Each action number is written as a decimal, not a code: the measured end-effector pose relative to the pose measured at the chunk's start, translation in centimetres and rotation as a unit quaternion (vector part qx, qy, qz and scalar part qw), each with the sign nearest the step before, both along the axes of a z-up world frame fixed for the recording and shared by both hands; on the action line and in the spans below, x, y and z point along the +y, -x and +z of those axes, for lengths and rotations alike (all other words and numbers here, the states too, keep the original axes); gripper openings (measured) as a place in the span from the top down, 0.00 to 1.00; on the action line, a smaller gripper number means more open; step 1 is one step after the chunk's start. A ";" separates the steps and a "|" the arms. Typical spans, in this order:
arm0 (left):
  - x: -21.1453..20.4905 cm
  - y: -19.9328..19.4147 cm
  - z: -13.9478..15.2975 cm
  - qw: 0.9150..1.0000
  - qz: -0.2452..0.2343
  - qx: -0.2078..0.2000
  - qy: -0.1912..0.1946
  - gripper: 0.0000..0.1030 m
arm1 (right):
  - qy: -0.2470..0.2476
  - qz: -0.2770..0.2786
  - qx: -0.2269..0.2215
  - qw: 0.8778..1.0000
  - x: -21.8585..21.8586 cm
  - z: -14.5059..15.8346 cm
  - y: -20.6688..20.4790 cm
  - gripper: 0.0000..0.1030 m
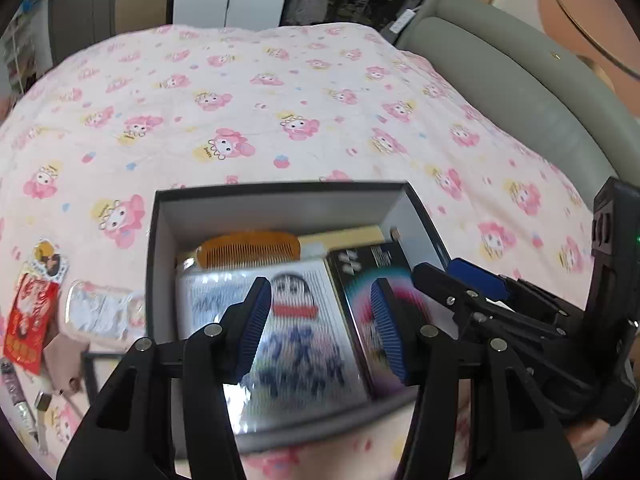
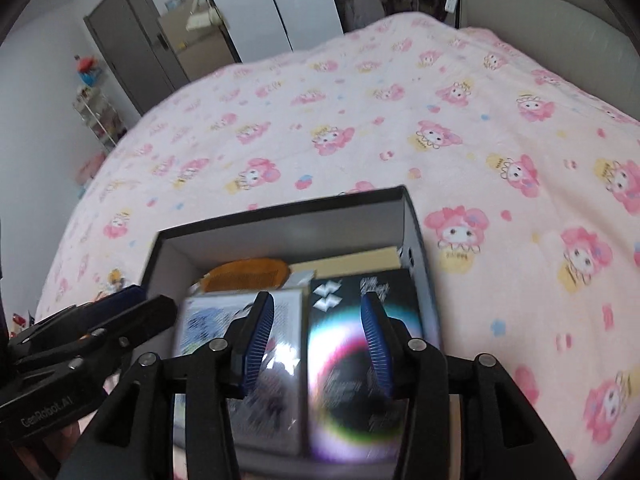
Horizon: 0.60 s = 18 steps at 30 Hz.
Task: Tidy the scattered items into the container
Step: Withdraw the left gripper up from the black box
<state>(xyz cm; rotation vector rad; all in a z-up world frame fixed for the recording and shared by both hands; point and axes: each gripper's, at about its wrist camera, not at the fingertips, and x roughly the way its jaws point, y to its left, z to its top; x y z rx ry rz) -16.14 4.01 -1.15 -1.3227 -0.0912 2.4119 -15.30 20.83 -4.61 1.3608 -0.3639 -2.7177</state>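
Seen from the left wrist, the left gripper (image 1: pixel 320 322) hangs with jaws apart and empty over the black box (image 1: pixel 276 194) on the pink bedspread (image 1: pixel 280 92), an orange comb (image 1: pixel 250 250) inside just ahead and a red packet (image 1: pixel 28 320) lying loose far to its left. From the right wrist, the right gripper (image 2: pixel 318 342) likewise gapes empty above the box (image 2: pixel 280 220), poised over a black card pack (image 2: pixel 356 360) beside a white one (image 2: pixel 240 360).

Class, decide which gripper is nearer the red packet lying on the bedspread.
Left. The left gripper hovers over the box, on the side where the red packet lies. The right gripper is over the box's far side.
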 end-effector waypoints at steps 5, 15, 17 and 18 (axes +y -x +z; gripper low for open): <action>-1.5 -4.7 0.5 1.000 0.003 0.016 0.001 0.49 | -0.009 0.011 0.017 1.000 -2.2 0.9 -4.4 0.60; -6.2 -10.4 0.5 0.999 0.031 0.009 -0.015 0.49 | -0.019 0.050 0.012 0.998 -7.0 1.3 -9.1 0.60; -7.0 -11.1 0.8 0.999 0.038 0.013 -0.009 0.49 | -0.020 0.057 0.013 0.998 -7.8 1.4 -9.6 0.60; -7.3 -11.4 0.9 0.999 0.041 0.014 -0.007 0.49 | -0.019 0.061 0.013 0.998 -8.1 1.5 -9.7 0.60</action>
